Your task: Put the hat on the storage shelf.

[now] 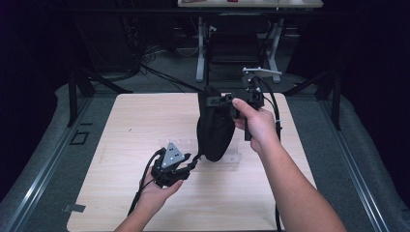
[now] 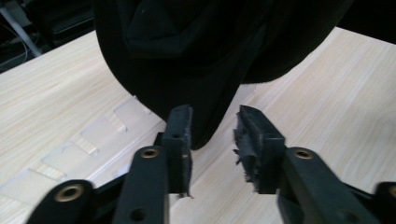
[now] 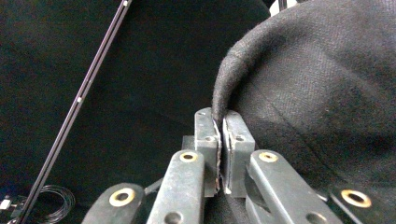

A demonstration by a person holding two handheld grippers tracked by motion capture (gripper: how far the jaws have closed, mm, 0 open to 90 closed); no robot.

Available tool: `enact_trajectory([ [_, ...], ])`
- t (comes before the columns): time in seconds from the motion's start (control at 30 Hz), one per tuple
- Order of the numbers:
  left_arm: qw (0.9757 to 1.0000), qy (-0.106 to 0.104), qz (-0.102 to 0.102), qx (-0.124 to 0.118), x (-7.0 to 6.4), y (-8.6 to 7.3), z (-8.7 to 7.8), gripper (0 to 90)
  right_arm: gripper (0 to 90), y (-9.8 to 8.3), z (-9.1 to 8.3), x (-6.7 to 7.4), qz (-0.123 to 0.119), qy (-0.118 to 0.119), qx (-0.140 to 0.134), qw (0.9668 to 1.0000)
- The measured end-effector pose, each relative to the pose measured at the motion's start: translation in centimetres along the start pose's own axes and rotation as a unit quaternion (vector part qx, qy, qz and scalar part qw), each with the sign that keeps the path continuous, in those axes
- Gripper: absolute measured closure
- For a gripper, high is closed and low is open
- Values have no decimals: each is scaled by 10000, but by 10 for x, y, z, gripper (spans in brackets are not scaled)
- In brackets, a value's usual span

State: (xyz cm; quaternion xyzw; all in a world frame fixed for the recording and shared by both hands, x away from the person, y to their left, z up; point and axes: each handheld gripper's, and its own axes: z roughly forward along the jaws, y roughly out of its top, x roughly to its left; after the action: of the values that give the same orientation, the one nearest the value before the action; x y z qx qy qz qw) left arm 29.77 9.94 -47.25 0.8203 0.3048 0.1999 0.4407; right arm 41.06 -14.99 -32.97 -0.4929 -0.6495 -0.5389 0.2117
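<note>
A person stands at the near side of a light wooden bench (image 1: pixel 145 125) and holds 1 claw in each hand.

The right claw (image 1: pixel 223 99) is up in the air over the far middle of the bench. Its 2 jaws are pressed together on the edge of a black cloth bag (image 1: pixel 214 128). In the right gripper view, the right claw (image 3: pixel 220 140) pinches the rolled rim of the black cloth bag (image 3: pixel 317 93) between its 2 pads, with only a thin bit of cloth in between. The right hand (image 1: pixel 256 123) grips the handle from the right side.

The bag hangs down from that claw. It looks soft and dark, wide in the middle and rounder at the bottom. Its low end is just above or touching the bench; I cannot tell which.

The left claw (image 1: pixel 189 162) is near the middle of the bench, to the near left of the bag. Its jaws are apart, with a clear gap between them. In the left gripper view, the left claw (image 2: pixel 212 140) points at the low tip of the bag (image 2: pixel 205 60), and the tip sits just past the gap. The pads hold nothing. The left hand (image 1: pixel 157 191) holds this claw from below.

A clear plastic strip (image 2: pixel 88 140) lies flat on the bench under the bag, on the left in that view.
</note>
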Motion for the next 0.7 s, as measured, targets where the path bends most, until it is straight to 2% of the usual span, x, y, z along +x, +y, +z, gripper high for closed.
enact_trajectory([
  [0.33,9999,51,85,71,-2,3,7,800,868,-1,2,1,-6,12,7,10000],
  [0.57,9997,100,214,111,-4,3,6,829,848,-1,1,2,-45,7,16,10000],
  [0.7,9995,125,264,110,-4,2,6,835,792,0,1,4,-103,15,-32,9999],
])
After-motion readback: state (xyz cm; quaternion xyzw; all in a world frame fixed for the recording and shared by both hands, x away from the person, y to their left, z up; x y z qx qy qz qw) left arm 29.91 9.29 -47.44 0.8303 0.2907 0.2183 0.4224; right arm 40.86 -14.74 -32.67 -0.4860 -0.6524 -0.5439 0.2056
